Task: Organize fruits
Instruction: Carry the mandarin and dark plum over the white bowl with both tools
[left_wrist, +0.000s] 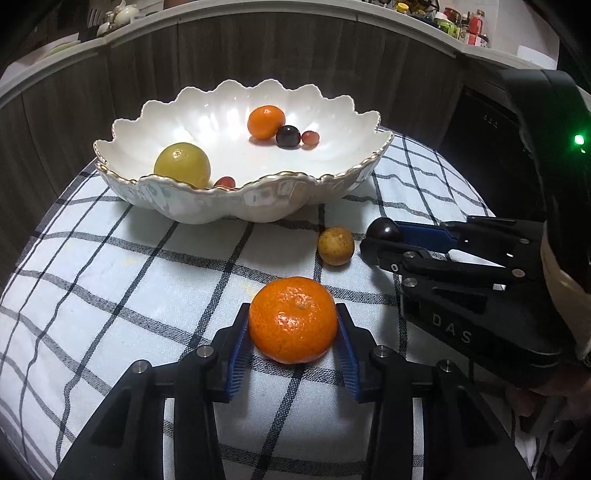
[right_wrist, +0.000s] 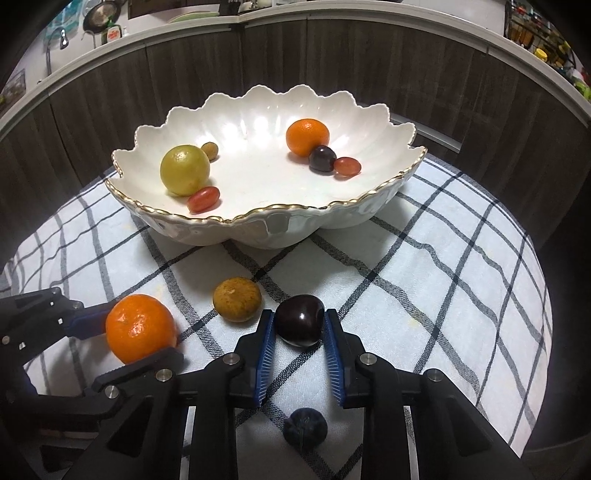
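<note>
On the checked cloth (right_wrist: 424, 280), leftmost in the right wrist view, the left gripper (left_wrist: 293, 326) is clamped on a mandarin (left_wrist: 293, 319); both blue pads (left_wrist: 240, 343) press its sides, and the fruit rests on the cloth. Just right of that mandarin, in the same view, a small brownish-yellow fruit (right_wrist: 237, 299) lies free on the cloth, touching neither gripper. Next to the right, the right gripper (right_wrist: 300, 326) has a dark plum-coloured fruit (right_wrist: 300, 319) between its blue pads (right_wrist: 265, 347); the pads stand against its flanks and appear to grip it, though the contact on the right side is close rather than plainly pressed. Nearer the camera and under that gripper's frame, a dark blue berry (right_wrist: 305, 424) lies on the cloth, apart from the pads. Behind all of these stands a white scalloped bowl (right_wrist: 258, 225) with a gold rim. Its contents, from left to right in the right wrist view: a yellow-green round fruit (right_wrist: 184, 170), a small tan fruit (right_wrist: 209, 150) just behind it, a red grape (right_wrist: 204, 199) touching its front, then well apart a second mandarin (right_wrist: 307, 136), a dark cherry-like fruit (right_wrist: 322, 158) against it, and another red grape (right_wrist: 347, 165) beside that.
</note>
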